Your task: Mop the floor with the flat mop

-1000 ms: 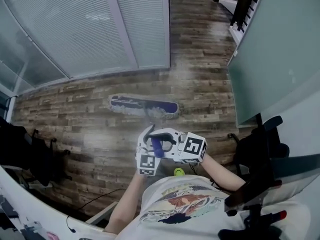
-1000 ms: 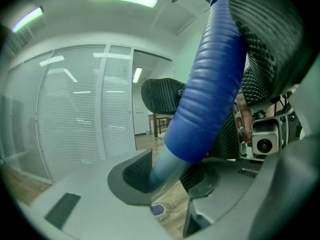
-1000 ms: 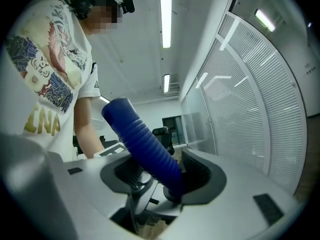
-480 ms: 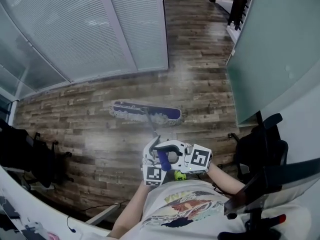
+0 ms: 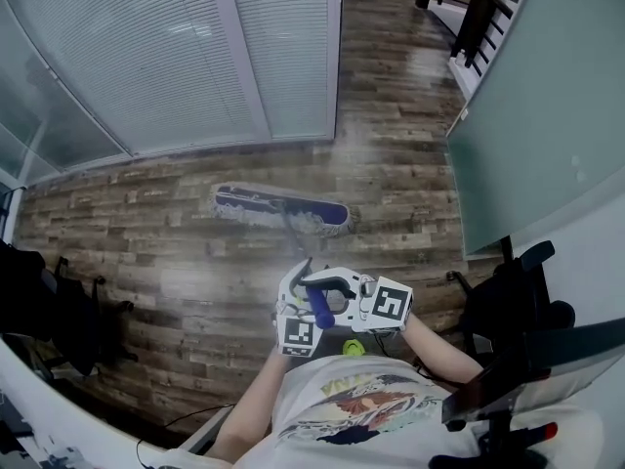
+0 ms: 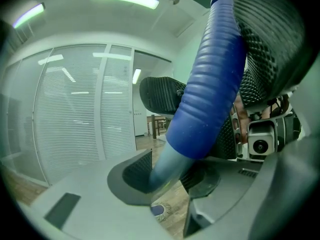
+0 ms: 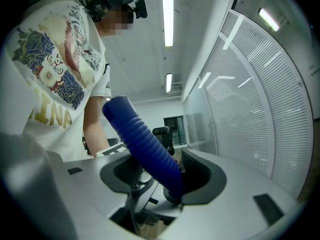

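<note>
The flat mop head [image 5: 281,210], purple with a white fringe, lies on the wood floor [image 5: 176,262] in front of me. Its pole rises to a ribbed blue grip [image 5: 319,306] at my chest. My left gripper [image 5: 305,299] is shut on the pole just below the blue grip [image 6: 210,84], where the grey pole [image 6: 165,169] sits between the jaws; the mop head [image 6: 159,210] shows far below. My right gripper [image 5: 337,296] is shut on the blue grip [image 7: 145,144] from the opposite side. The two grippers sit close together.
A glass partition with white blinds [image 5: 146,57] runs behind the mop. A frosted glass wall [image 5: 547,115] stands on the right, with a black office chair [image 5: 508,291] below it. Another dark chair [image 5: 49,311] is at the left. A small yellow-green object [image 5: 352,346] lies by my feet.
Both grippers drew down toward my body with the handle, then eased slightly forward. The mop head slid a little right and toward me, then back. Both grips are unchanged.
</note>
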